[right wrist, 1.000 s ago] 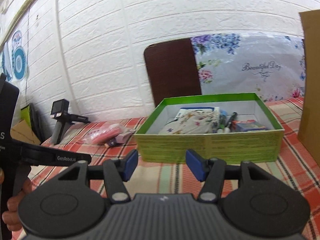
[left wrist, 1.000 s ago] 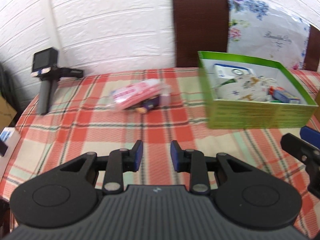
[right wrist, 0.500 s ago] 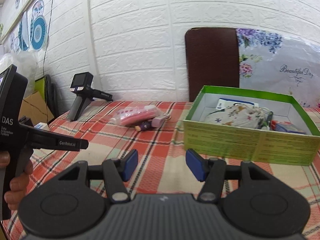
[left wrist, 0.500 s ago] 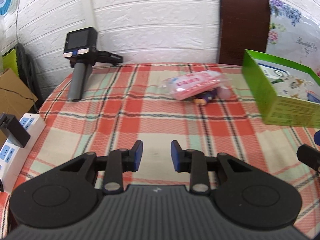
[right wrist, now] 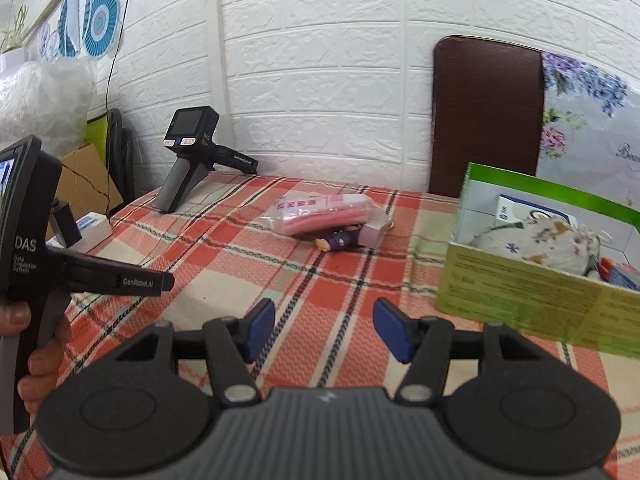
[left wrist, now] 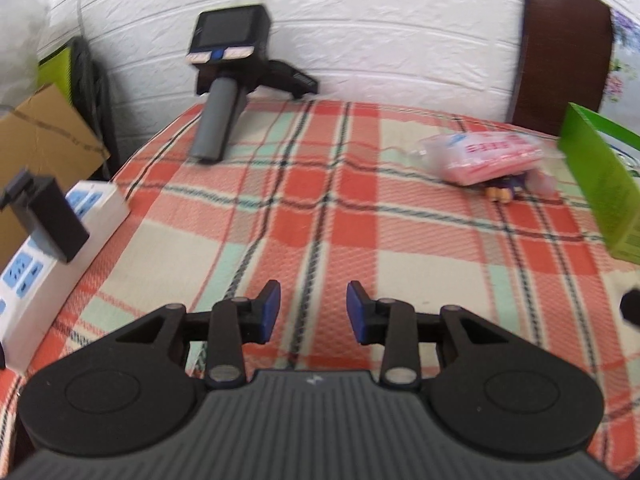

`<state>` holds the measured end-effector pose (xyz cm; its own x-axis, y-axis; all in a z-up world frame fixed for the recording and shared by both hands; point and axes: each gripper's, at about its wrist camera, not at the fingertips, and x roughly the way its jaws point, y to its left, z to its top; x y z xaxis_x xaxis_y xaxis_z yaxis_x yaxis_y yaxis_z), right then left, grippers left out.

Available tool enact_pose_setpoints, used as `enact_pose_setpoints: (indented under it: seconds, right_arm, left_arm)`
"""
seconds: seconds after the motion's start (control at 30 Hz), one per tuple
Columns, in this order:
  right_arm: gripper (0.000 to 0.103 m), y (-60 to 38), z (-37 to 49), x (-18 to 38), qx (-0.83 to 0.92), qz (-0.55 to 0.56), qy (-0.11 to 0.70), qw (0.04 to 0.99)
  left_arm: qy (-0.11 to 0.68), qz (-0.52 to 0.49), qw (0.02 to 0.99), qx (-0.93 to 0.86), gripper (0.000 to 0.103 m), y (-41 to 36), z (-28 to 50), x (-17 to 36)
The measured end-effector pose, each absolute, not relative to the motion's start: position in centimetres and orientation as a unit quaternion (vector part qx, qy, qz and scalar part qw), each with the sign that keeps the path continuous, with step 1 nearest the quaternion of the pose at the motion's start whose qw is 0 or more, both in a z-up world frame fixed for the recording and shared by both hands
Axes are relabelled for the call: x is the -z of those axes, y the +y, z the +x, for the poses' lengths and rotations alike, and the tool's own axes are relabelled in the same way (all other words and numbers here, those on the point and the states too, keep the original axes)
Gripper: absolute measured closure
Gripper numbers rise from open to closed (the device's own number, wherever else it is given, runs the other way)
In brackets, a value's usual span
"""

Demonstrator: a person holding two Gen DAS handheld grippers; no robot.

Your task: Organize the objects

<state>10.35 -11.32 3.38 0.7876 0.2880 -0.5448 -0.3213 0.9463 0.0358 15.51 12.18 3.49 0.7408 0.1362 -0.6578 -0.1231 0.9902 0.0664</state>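
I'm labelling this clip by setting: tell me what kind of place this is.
Probably a room in a home, at a table against a wall. Signs: the red, cream and green checked tablecloth, the white brick-pattern wall, and the dark brown chair back next to a floral cushion.

Plenty of bare tablecloth (right wrist: 344,280) up the middle. Far side's blocked by the pink packet pile (right wrist: 324,212), green box (right wrist: 540,296) walls off the right, spare gripper (left wrist: 224,92) far left.
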Motion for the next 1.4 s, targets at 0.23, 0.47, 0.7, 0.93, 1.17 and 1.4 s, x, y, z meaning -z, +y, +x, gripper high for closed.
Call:
enact_pose_setpoints:
  seconds: [0.23,0.47,0.7,0.93,1.17,1.4]
  right_arm:
    - [0.020,-10.7,17.7,-4.2,-0.154,0.010,0.277,0.949]
    - [0.015,-10.9,27.4,-2.0,-0.139,0.084,0.329,0.930]
    - [0.059,-8.5,26.4,-0.7,-0.189,0.039,0.355,0.915]
    - [0.084,-10.9,19.0,-0.1,-0.213,0.062,0.377,0.899]
    - [0.091,-16.1,13.3,-1.6,-0.199,0.109,0.378,0.898]
    - [0.074,-19.6,7.2,-1.8,-0.162,0.065,0.363,0.915]
  left_arm:
    - [0.258,0.025,0.961,-0.096,0.053,11.7,13.4,-1.1]
    - [0.258,-0.023,0.962,-0.088,0.052,13.1,13.8,-1.2]
    - [0.254,-0.053,0.962,-0.084,0.052,13.7,13.7,-1.1]
    - [0.259,-0.071,0.960,-0.078,0.052,14.2,13.9,-1.0]
    - [0.267,-0.065,0.958,-0.077,0.050,14.1,14.1,-0.9]
    - [0.270,-0.054,0.958,-0.083,0.048,13.9,13.9,-1.0]
